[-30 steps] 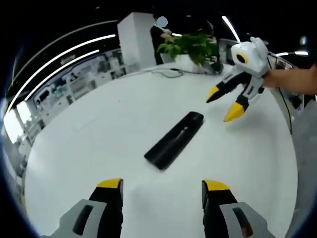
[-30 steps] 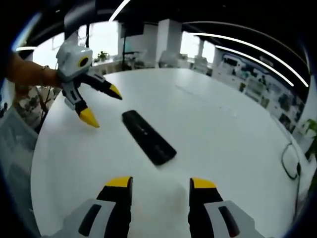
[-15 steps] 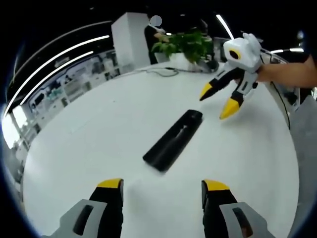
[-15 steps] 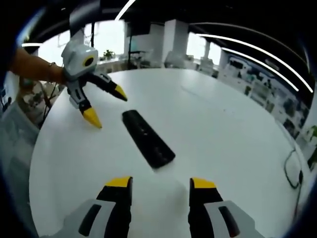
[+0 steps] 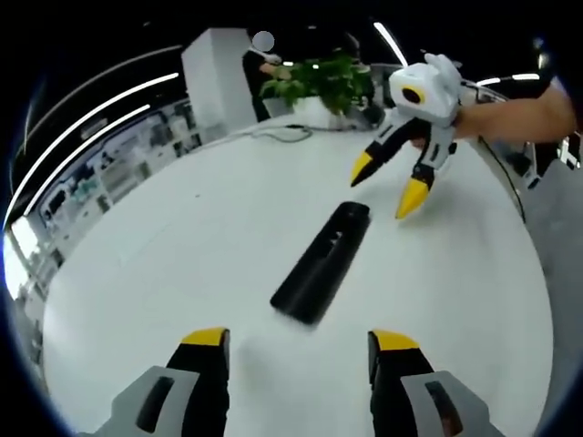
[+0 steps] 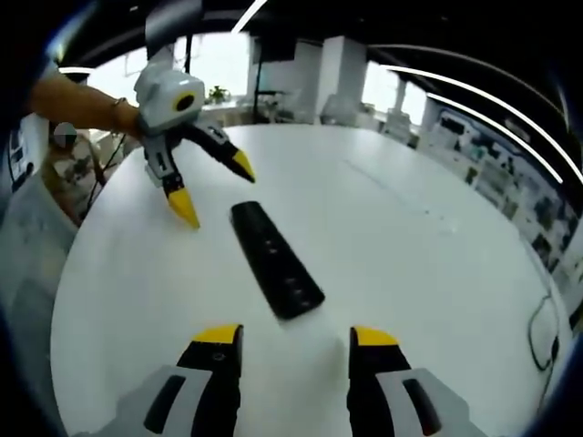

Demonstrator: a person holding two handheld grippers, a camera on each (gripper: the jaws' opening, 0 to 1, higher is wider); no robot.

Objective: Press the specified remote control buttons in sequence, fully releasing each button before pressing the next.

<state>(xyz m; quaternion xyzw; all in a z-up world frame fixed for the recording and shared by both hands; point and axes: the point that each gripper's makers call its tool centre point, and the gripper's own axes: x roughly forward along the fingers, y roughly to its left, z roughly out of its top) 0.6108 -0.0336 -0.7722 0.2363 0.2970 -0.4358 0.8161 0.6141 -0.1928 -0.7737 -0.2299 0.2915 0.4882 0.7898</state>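
A black remote (image 5: 322, 262) lies flat on the white desk (image 5: 182, 246). The left gripper (image 5: 296, 364) and right gripper (image 6: 284, 357) hover near the remote, jaws spread.

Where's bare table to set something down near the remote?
Free: white table along the remote on its cable side, and between it and the right tongs. Crowded: remote's far end, where the left tongs hover.

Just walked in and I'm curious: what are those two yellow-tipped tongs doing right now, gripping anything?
Left tongs: open, holding nothing, short of the long black plastic remote control.
Right tongs: open, holding nothing.
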